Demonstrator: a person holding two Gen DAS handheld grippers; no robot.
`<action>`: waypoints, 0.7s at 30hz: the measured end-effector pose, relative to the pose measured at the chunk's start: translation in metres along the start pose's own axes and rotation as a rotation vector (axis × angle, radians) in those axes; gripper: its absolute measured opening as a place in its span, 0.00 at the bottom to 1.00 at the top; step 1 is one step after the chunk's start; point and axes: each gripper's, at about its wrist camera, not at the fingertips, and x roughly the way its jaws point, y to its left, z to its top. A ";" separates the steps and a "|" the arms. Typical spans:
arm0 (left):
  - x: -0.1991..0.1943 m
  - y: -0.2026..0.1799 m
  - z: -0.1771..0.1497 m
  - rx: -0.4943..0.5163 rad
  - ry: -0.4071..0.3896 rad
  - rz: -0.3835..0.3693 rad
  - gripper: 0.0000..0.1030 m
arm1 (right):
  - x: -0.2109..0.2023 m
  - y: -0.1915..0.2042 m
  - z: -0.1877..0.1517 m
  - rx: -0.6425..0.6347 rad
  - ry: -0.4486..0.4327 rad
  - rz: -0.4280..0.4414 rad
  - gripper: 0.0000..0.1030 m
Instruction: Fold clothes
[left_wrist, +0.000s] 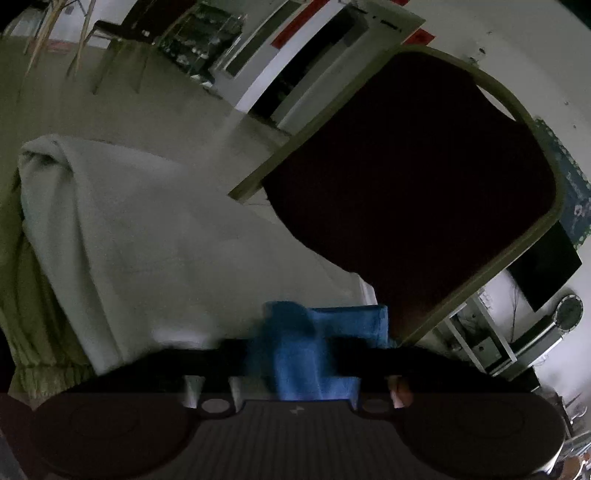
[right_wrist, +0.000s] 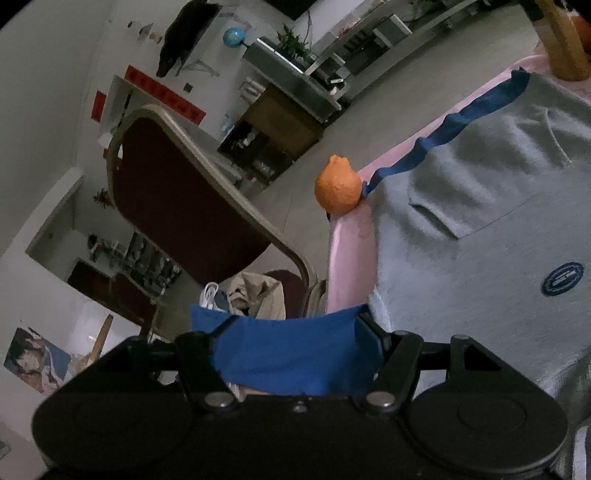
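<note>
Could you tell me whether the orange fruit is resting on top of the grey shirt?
No, the orange fruit sits on the pink surface at its corner, beside the grey shirt.

Grey knit cloth garment with blue trim (right_wrist: 480, 229): soft, matt
Round orange fruit (right_wrist: 338, 190): dimpled, rough peel
Black plastic right gripper (right_wrist: 295, 354): smooth, matt
Pink table cover (right_wrist: 349, 258): slight sheen

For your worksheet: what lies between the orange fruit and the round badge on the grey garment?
Right wrist view: only rumpled grey garment, with creases, lies between the orange fruit and the round badge.

Dim indoor light, left view darker and motion-blurred, strong fisheye bending at edges
</note>
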 end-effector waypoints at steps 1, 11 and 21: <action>-0.006 -0.004 -0.002 0.017 -0.037 0.035 0.02 | 0.000 -0.001 0.001 0.000 -0.002 -0.003 0.63; -0.037 -0.013 -0.005 0.099 -0.113 0.297 0.20 | -0.012 -0.014 0.004 0.018 -0.004 -0.004 0.63; -0.121 -0.106 -0.098 0.387 -0.034 0.176 0.40 | -0.119 -0.054 0.039 -0.027 -0.176 -0.094 0.71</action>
